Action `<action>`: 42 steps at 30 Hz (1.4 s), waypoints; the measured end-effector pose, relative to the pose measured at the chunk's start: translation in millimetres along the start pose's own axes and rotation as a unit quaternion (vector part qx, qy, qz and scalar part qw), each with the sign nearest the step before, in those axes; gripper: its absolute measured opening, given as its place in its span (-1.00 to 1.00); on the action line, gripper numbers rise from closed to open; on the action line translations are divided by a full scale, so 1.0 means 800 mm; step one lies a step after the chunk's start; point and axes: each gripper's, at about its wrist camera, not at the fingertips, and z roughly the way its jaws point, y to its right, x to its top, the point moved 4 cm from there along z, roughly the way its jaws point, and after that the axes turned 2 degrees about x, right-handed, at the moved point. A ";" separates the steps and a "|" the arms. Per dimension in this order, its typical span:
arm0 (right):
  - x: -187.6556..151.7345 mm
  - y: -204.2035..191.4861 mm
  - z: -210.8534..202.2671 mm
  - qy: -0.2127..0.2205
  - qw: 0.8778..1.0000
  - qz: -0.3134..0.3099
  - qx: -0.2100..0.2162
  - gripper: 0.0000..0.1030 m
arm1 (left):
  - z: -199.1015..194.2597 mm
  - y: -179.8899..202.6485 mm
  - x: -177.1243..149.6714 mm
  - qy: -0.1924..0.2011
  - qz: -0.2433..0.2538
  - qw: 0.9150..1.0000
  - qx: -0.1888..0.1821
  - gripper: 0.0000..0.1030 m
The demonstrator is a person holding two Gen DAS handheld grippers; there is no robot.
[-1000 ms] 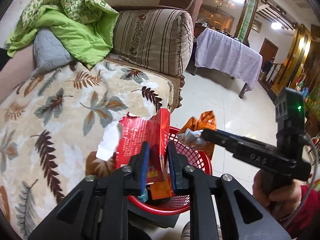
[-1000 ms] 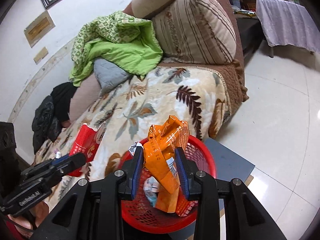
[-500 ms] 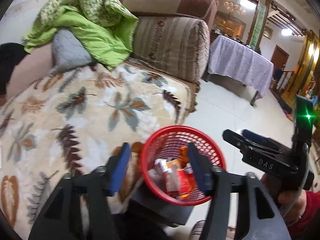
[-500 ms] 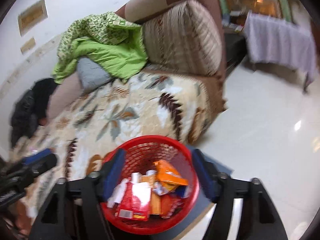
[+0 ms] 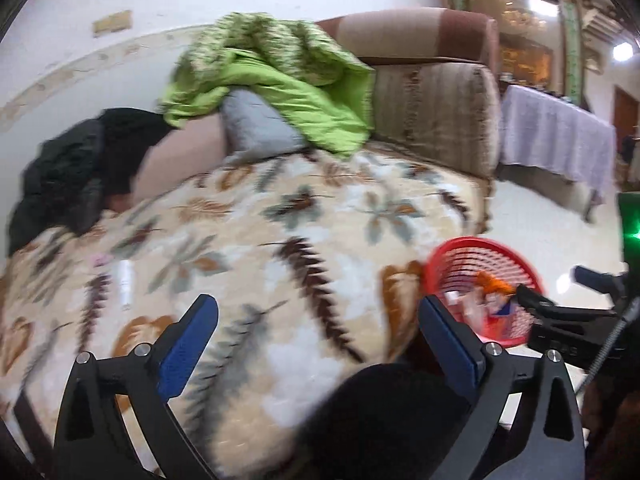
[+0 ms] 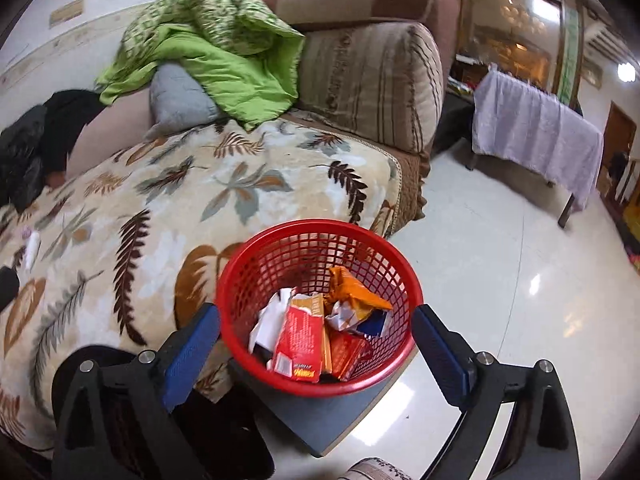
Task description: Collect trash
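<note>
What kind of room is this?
Probably a living room in a home: a brown sofa under a leaf-print blanket, a crumpled green quilt, and a cloth-covered table on the shiny tiled floor.

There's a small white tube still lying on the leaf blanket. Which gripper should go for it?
Left. The left gripper is open, empty and faces the blanket, with the white tube just ahead. The right gripper, also open, hovers at the red basket, farther away.

Wrappers point(image 6: 316, 332) in basket point(image 6: 240, 276) beside sofa point(image 6: 200, 200)
</note>
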 end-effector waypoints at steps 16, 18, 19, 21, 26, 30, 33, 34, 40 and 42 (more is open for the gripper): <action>0.004 -0.027 -0.008 0.012 1.000 -0.027 0.010 0.90 | -0.007 -0.043 -0.002 -0.006 0.002 0.997 0.081 0.97; 0.004 -0.027 -0.008 0.013 1.000 -0.026 0.010 0.90 | -0.007 -0.042 -0.001 -0.004 0.002 0.997 0.077 0.97; 0.004 -0.027 -0.008 0.013 1.000 -0.026 0.010 0.90 | -0.007 -0.041 -0.001 -0.004 0.002 0.997 0.074 0.97; 0.004 -0.027 -0.007 0.012 1.000 -0.022 0.010 0.90 | -0.004 -0.038 -0.002 -0.009 -0.002 0.998 0.064 0.97; 0.003 -0.023 -0.005 0.011 1.000 -0.017 0.013 0.90 | 0.000 -0.034 -0.005 -0.017 -0.006 0.999 0.048 0.97; 0.003 -0.023 -0.006 0.013 1.000 -0.018 0.014 0.90 | 0.000 -0.033 -0.005 -0.018 -0.007 0.999 0.047 0.97; 0.003 -0.022 -0.008 0.014 1.000 -0.019 0.015 0.90 | 0.001 -0.031 -0.005 -0.018 -0.005 0.999 0.046 0.97; 0.002 -0.022 -0.008 0.014 1.000 -0.018 0.015 0.90 | 0.001 -0.031 -0.005 -0.018 -0.006 0.999 0.047 0.97; 0.002 -0.022 -0.008 0.014 1.000 -0.018 0.016 0.90 | 0.002 -0.027 -0.007 -0.018 -0.005 0.999 0.045 0.97; 0.002 -0.023 -0.009 0.014 1.000 -0.018 0.016 0.90 | 0.002 -0.028 -0.006 -0.018 -0.006 0.999 0.045 0.97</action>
